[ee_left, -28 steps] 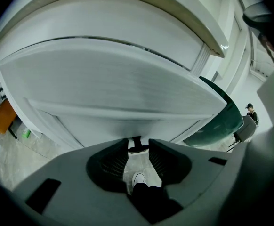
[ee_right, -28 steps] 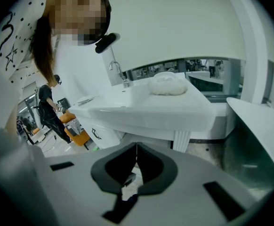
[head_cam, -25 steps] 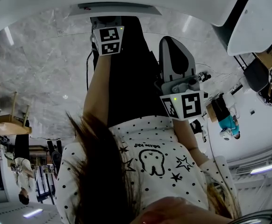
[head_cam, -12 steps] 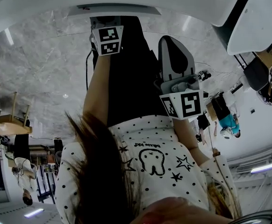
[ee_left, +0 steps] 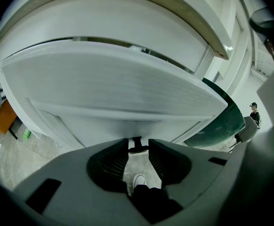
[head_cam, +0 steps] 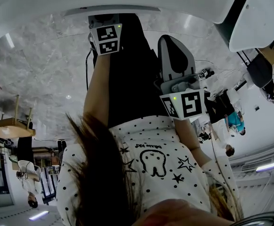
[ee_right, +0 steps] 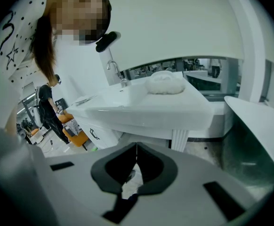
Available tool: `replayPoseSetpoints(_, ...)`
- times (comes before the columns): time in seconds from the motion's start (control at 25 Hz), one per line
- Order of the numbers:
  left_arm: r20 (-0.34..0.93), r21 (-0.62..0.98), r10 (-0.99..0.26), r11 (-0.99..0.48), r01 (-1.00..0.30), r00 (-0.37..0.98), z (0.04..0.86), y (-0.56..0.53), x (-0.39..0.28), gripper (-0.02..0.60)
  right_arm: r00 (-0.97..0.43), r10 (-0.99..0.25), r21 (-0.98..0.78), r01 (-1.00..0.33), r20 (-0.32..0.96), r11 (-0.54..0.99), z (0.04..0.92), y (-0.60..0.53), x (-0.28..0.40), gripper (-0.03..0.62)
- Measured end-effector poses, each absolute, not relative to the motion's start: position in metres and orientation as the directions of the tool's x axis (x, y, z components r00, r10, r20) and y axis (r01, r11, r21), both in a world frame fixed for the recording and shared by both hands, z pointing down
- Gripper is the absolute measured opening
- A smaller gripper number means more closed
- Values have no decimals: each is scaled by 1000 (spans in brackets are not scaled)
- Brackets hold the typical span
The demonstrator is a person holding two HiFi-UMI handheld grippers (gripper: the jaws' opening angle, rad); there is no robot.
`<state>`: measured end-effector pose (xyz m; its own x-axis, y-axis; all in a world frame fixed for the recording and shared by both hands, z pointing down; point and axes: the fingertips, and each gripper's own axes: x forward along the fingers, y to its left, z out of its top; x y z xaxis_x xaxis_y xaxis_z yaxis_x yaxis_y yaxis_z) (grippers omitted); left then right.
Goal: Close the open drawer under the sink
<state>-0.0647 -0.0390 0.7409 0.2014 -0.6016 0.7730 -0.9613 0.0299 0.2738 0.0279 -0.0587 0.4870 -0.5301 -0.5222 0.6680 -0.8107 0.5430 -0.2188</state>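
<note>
We see the left claw (ee_left: 138, 144) grasping the small dark handle (ee_left: 137, 149) of the white drawer (ee_left: 113, 88); its jaws stand a little apart, with the handle filling the gap at their tips. The drawer front lies just below the pale edge of the sink desk (ee_left: 127, 22), and a white shoe (ee_left: 139, 180) shows on the floor beneath the jaws. The right claw (ee_right: 136, 149) is clenched and empty, its jaws touching tip to tip; it is held well apart from the sink desk, which carries a tap (ee_right: 116, 72) and a white bundle (ee_right: 165, 84).
</note>
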Motion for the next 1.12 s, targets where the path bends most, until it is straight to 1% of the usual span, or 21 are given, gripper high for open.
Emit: replayPoseSetpoints(1.12,680,269,-714,31,-963,167,730,-136,-87,135,-505,-532,-215,-831,679,513,492,-54,39,15)
